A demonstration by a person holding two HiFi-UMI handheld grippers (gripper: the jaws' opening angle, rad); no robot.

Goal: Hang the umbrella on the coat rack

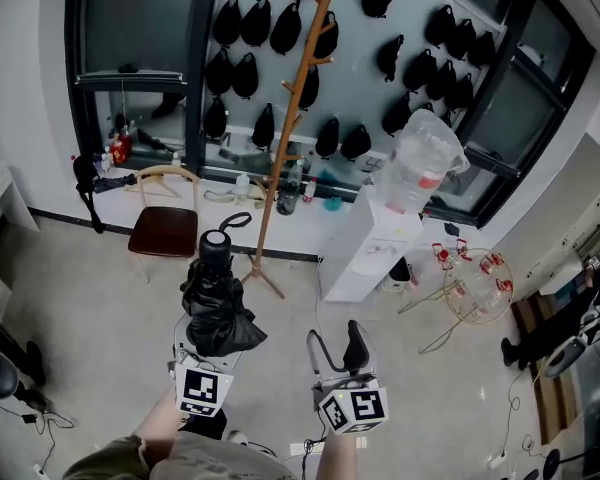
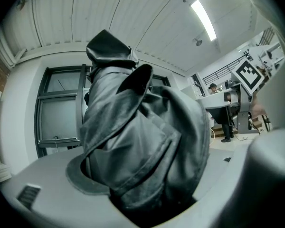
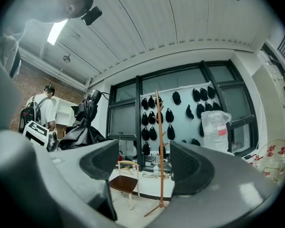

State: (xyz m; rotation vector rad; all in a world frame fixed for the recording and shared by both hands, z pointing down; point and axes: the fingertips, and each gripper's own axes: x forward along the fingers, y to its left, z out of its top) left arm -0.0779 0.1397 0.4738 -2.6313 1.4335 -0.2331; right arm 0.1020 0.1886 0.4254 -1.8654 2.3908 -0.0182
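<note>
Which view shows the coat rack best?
The head view: the coat rack shows whole and large, from top pegs to feet. The right gripper view shows it whole too, but small, between the open jaws. In the left gripper view the umbrella fills the middle; no rack shows.

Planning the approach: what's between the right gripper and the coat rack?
Only bare floor, per the head view, lies between right gripper and coat rack. The right gripper view frames the rack between its open, empty jaws.
</note>
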